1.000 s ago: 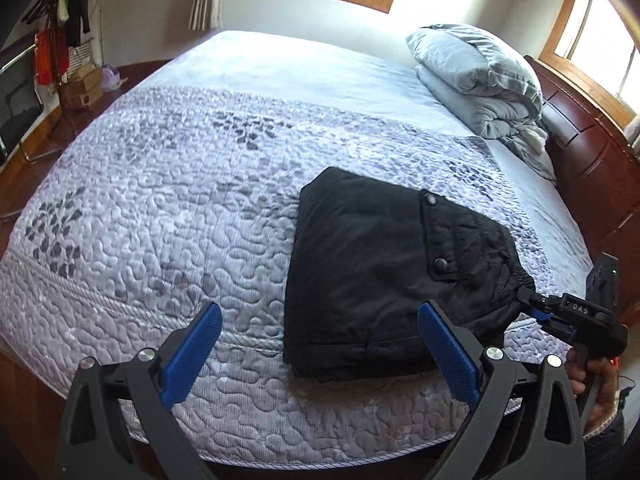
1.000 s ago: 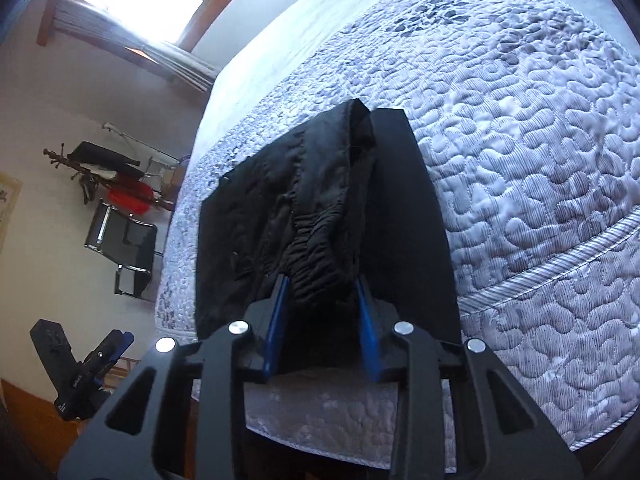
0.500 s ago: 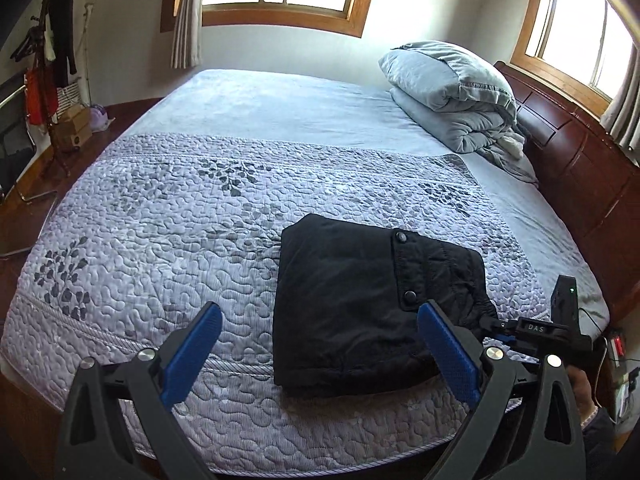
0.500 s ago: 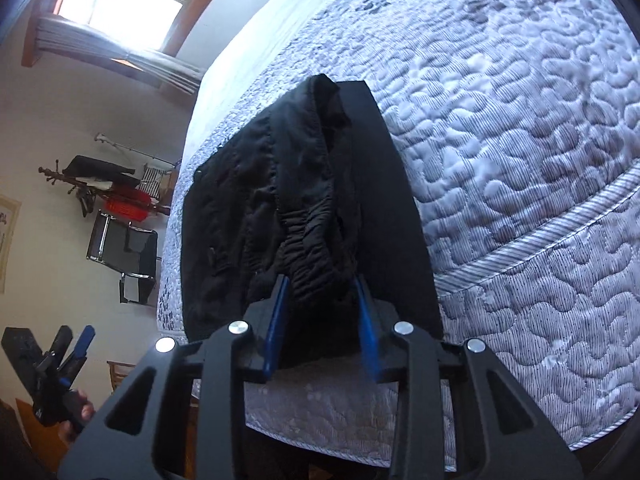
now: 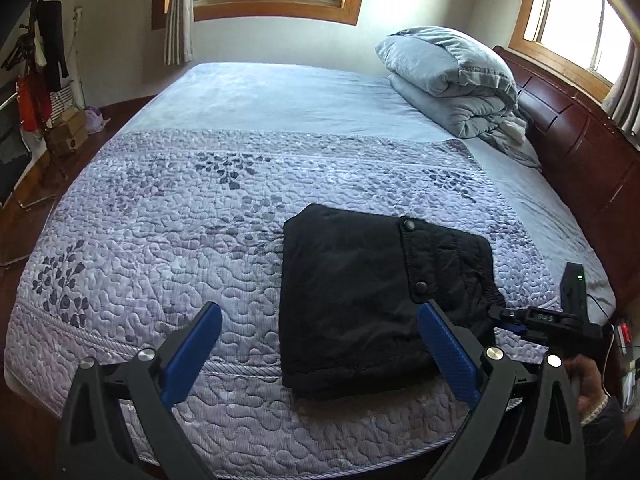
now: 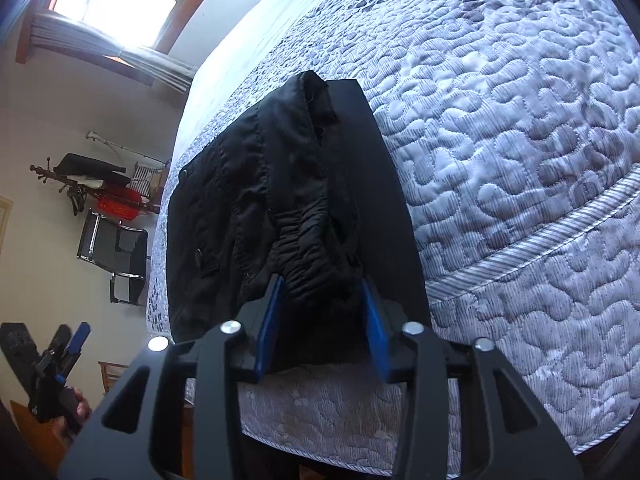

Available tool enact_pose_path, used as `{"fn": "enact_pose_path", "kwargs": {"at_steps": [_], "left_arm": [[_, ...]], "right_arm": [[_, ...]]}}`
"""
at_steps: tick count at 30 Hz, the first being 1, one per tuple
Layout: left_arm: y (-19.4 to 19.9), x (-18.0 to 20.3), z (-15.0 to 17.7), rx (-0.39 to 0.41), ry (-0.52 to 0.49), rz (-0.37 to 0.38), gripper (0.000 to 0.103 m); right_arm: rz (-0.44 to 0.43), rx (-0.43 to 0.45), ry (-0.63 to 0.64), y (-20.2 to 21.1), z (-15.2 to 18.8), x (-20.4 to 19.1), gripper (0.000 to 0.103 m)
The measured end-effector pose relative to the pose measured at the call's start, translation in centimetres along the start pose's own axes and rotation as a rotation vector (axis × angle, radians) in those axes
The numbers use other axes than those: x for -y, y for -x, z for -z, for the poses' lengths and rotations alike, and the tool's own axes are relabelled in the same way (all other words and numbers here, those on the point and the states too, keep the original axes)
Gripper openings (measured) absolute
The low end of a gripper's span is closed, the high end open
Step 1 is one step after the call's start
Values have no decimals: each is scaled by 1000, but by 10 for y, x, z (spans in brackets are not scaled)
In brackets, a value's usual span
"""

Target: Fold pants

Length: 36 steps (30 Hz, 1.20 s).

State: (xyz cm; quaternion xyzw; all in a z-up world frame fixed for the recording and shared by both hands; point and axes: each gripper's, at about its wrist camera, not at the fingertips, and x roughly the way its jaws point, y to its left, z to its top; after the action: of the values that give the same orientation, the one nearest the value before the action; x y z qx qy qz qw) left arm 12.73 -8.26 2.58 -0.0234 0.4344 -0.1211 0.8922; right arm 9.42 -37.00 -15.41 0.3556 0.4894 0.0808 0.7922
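Observation:
The black pants [image 5: 360,296] lie folded in a compact rectangle near the front edge of the bed, with two snap buttons showing on top. My left gripper [image 5: 320,340] is open and empty, held back above the bed's front edge. My right gripper [image 6: 322,300] is shut on the bunched elastic waistband of the pants [image 6: 280,184]. It also shows at the pants' right end in the left wrist view [image 5: 500,316].
The bed has a quilted lilac cover [image 5: 180,220]. A folded grey duvet [image 5: 448,76] lies at the head by the dark wooden headboard [image 5: 580,148]. A chair [image 6: 116,256] and a clothes rack [image 6: 92,180] stand beside the bed.
My left gripper has pulled back and up from the pants, so more of the bed shows. My right gripper keeps its hold on the waistband and has shifted only slightly.

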Motion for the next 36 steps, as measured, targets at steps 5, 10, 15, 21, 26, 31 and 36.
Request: {"fn": "enact_pose_path", "kwargs": {"at_steps": [5, 10, 15, 21, 26, 31, 36], "left_arm": [[-40, -44, 10, -104, 122, 35, 99], [-76, -87, 19, -232, 288, 232, 99], [-110, -105, 27, -360, 406, 442, 99], [-155, -107, 34, -498, 492, 746, 99], [-191, -111, 35, -558, 483, 772, 99], [-216, -110, 31, -604, 474, 774, 99], [-234, -102, 21, -634, 418, 798, 99]], "right_arm": [[-1, 17, 31, 14, -1, 2, 61], [-44, 60, 8, 35, -10, 7, 65], [-64, 77, 2, 45, -20, 11, 69], [-79, 53, 5, 43, -26, 17, 69], [-134, -6, 0, 30, -33, 28, 75], [-140, -52, -31, 14, -45, 46, 76], [-141, -86, -21, 2, -52, 55, 77]]}}
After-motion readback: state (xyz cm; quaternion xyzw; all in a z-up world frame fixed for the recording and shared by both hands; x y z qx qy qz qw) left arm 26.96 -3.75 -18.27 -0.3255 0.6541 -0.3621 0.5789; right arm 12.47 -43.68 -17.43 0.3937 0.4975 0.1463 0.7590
